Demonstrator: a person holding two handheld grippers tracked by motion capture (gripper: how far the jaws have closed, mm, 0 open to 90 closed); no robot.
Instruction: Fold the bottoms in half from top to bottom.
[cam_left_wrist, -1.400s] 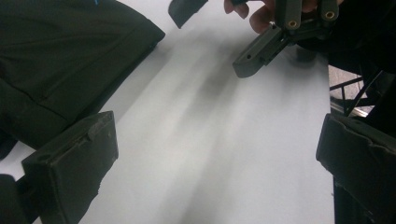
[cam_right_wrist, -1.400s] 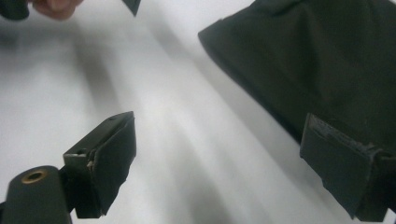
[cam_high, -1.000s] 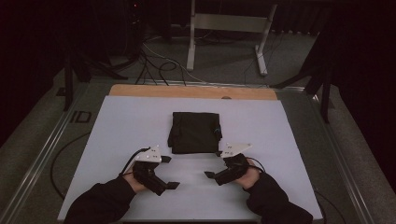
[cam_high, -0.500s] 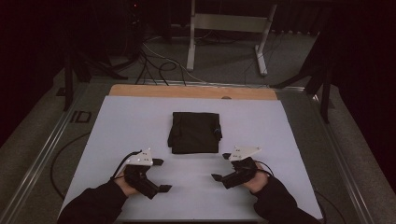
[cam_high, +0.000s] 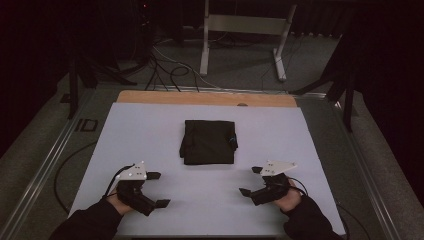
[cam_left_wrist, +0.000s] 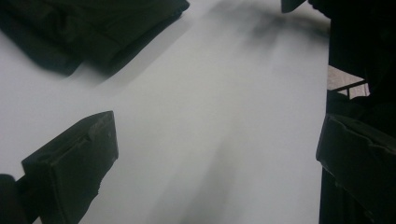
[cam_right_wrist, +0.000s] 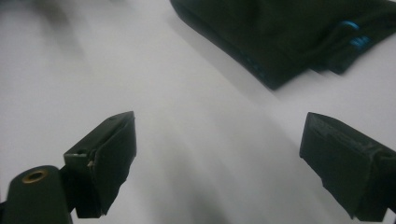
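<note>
High view: folded cloth (cam_high: 209, 142) beyond fingers (cam_high: 161, 203)

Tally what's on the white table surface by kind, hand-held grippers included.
Folded black garment: 1
Hand-held gripper: 2, the left hand-held gripper and the right hand-held gripper, both open and empty
Total: 3

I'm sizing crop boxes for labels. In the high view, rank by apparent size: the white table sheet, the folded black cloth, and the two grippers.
1. White table sheet
2. Folded black cloth
3. Left gripper and right gripper: they look alike, so no ranking.
</note>
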